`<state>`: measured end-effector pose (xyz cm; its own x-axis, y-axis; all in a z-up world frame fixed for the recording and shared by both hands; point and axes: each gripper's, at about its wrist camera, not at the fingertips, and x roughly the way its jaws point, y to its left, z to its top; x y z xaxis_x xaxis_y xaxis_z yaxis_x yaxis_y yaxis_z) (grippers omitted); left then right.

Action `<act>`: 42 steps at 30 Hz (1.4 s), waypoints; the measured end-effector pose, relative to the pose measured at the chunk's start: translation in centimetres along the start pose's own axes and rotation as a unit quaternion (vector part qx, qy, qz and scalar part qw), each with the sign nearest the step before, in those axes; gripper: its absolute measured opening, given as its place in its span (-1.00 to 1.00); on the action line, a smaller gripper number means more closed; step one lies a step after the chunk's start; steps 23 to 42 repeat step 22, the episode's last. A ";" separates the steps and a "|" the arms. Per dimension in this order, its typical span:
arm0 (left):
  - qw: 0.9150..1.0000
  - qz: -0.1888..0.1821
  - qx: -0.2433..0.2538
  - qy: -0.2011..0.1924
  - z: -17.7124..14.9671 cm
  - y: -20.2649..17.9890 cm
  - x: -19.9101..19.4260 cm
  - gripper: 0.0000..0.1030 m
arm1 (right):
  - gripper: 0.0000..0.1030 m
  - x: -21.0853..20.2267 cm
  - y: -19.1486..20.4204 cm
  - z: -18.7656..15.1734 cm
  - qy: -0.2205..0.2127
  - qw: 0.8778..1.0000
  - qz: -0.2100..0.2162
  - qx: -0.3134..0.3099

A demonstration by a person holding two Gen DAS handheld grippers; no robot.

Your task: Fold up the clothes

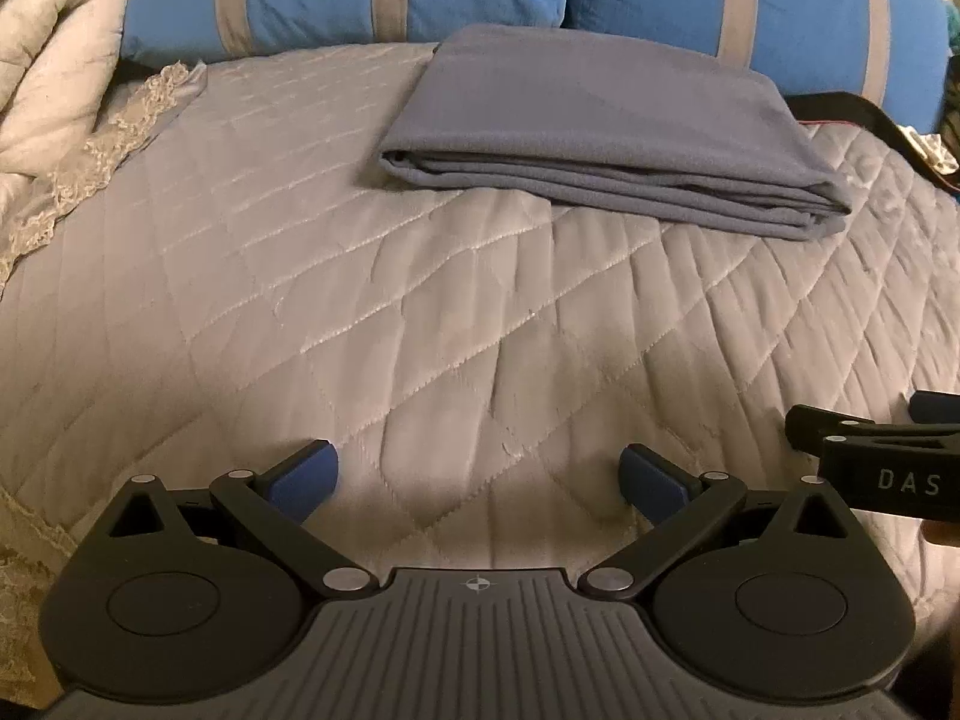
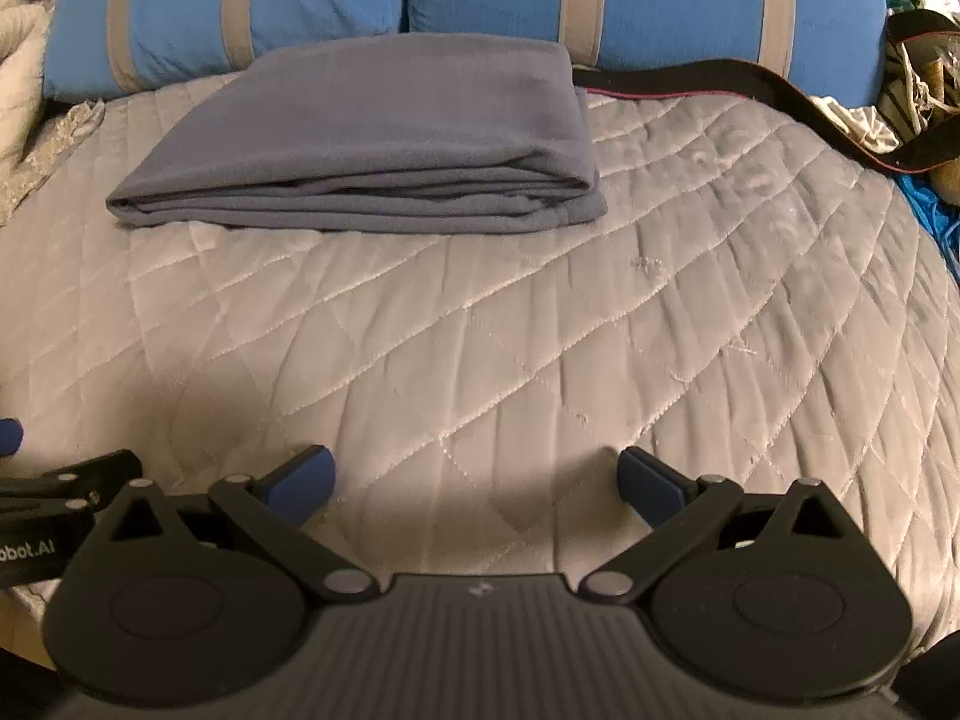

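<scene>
We see one grey-blue garment (image 1: 606, 120) (image 2: 384, 126) folded into a flat rectangular stack of several layers, its layered edges facing us, lying on the bed (image 1: 420, 312) (image 2: 540, 330) near its far edge, against the pillows.

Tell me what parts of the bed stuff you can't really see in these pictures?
- Folded grey cloth: both wrist views show only its top and layered front edge; what garment it is cannot be told.
- Blue pillows: tops cut off by the frame edge in both views.
- Black strap: its far end vanishes into blurred clutter, right wrist view.
- Right gripper: only partly visible in the left wrist view.
</scene>
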<state>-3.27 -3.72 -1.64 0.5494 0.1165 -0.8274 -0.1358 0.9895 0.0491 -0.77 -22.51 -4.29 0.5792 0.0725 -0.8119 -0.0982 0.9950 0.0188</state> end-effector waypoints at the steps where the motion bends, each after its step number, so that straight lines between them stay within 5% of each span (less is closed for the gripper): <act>1: 1.000 0.000 0.000 -0.001 -0.1 0.0 0.0 0.99 | 0.99 0.0 0.0 0.0 0.003 1.000 0.001 0.000; 18: 0.998 -0.006 0.009 -0.061 -1.6 0.0 -0.3 1.00 | 1.00 -0.2 0.1 -0.8 -0.018 1.000 0.001 -0.007; 42: 0.998 -0.008 0.013 -0.067 -1.7 0.0 -0.3 1.00 | 1.00 -0.2 0.0 -1.0 -0.029 1.000 0.002 -0.008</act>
